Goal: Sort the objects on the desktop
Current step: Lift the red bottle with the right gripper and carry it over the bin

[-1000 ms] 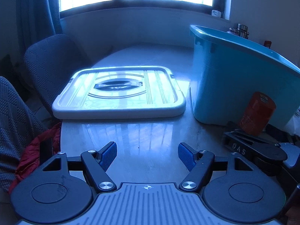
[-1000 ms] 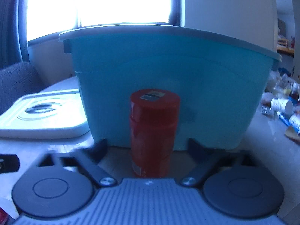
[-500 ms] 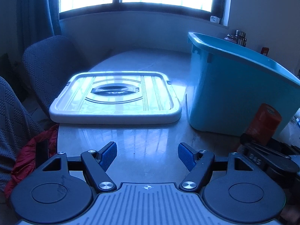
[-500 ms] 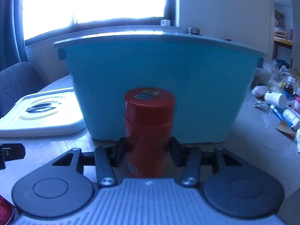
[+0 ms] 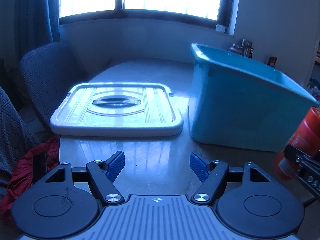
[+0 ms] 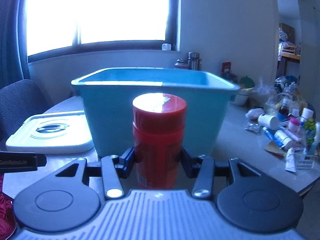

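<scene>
My right gripper [image 6: 158,161] is shut on a red cylindrical bottle [image 6: 159,138] and holds it upright, lifted in front of the teal storage bin [image 6: 156,92], whose open top shows. The bottle also shows at the right edge of the left wrist view [image 5: 300,140]. My left gripper [image 5: 157,167] is open and empty, low over the table, with the bin [image 5: 246,104] ahead to its right.
A white bin lid [image 5: 116,110] lies flat on the table left of the bin. A pile of small bottles and tubes [image 6: 286,128] lies on the table's right side. Grey chairs [image 5: 46,74] and a red cloth [image 5: 30,166] are at the left edge.
My right gripper closed on the red bottle and raised it, so the bin's open top now shows. My left gripper drew back and up a little and stayed open.
</scene>
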Action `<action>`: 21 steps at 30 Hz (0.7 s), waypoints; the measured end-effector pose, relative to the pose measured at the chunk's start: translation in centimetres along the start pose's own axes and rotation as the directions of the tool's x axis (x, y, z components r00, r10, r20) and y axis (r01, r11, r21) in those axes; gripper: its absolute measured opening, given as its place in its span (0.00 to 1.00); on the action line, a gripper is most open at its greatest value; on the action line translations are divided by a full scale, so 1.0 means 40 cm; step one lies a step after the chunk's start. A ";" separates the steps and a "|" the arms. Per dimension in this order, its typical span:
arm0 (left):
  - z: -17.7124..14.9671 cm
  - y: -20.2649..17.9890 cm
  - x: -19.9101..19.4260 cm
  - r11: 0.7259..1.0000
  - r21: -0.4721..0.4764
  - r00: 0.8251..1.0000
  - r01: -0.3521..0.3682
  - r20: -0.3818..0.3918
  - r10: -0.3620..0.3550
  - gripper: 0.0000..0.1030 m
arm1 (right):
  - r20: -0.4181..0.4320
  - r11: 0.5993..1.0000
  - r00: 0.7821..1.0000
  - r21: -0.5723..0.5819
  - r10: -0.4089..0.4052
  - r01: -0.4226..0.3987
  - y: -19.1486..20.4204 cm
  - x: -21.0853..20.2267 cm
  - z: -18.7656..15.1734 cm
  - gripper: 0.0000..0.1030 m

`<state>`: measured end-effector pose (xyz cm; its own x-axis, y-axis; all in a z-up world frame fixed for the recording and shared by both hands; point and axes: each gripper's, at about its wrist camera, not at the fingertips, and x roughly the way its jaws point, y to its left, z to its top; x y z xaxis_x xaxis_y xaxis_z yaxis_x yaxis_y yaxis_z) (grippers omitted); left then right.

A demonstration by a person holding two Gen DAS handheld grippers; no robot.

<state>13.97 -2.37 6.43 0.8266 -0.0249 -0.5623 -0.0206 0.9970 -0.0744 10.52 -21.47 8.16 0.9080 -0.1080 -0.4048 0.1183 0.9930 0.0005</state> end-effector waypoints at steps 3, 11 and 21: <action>0.004 -0.002 -0.015 1.000 -0.003 1.000 0.010 0.006 -0.010 0.72 | 0.018 1.000 1.000 0.001 -0.015 0.015 -0.007 -0.023 0.016 0.47; 0.017 0.002 -0.052 1.000 -0.005 1.000 0.013 0.023 -0.013 0.72 | 0.081 1.000 0.997 0.001 -0.010 0.010 -0.019 -0.083 0.056 0.47; 0.054 -0.001 -0.068 0.999 -0.036 0.998 0.028 0.054 -0.026 0.72 | 0.161 1.000 0.987 -0.012 0.005 -0.003 -0.008 -0.125 0.133 0.47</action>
<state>12.92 -2.17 9.74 0.8560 -0.0464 -0.5149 -0.0178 0.9927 -0.1192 8.07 -21.52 15.06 0.9613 -0.1098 -0.2528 0.1111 0.9938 -0.0091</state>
